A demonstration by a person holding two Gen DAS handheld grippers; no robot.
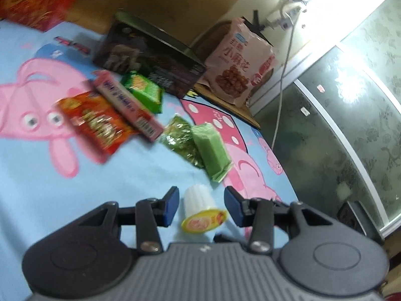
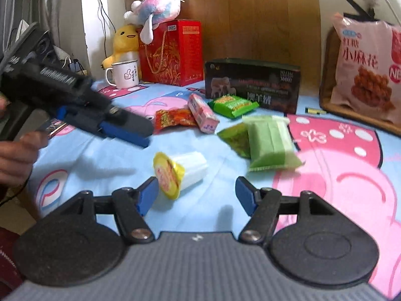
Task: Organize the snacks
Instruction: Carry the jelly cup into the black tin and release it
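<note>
A white jelly cup with a yellow lid (image 1: 201,209) (image 2: 179,173) lies on its side on the blue cartoon bedsheet (image 1: 75,195). My left gripper (image 1: 201,207) is open, its blue pads either side of the cup without touching; it shows from the side in the right wrist view (image 2: 125,131). My right gripper (image 2: 196,193) is open and empty, just in front of the cup. Beyond lie a pale green wafer pack (image 1: 213,148) (image 2: 273,141), a shiny green pack (image 1: 181,140) (image 2: 235,139), a pink bar (image 1: 127,105) (image 2: 203,116), a red packet (image 1: 95,123) (image 2: 174,118) and a green biscuit pack (image 1: 145,91) (image 2: 233,105).
A dark box (image 1: 150,60) (image 2: 253,85) stands behind the snacks. A large pink snack bag (image 1: 240,62) (image 2: 363,70) leans at the right. A red gift box (image 2: 170,52), plush toys (image 2: 158,5) and a white mug (image 2: 124,74) stand at the back.
</note>
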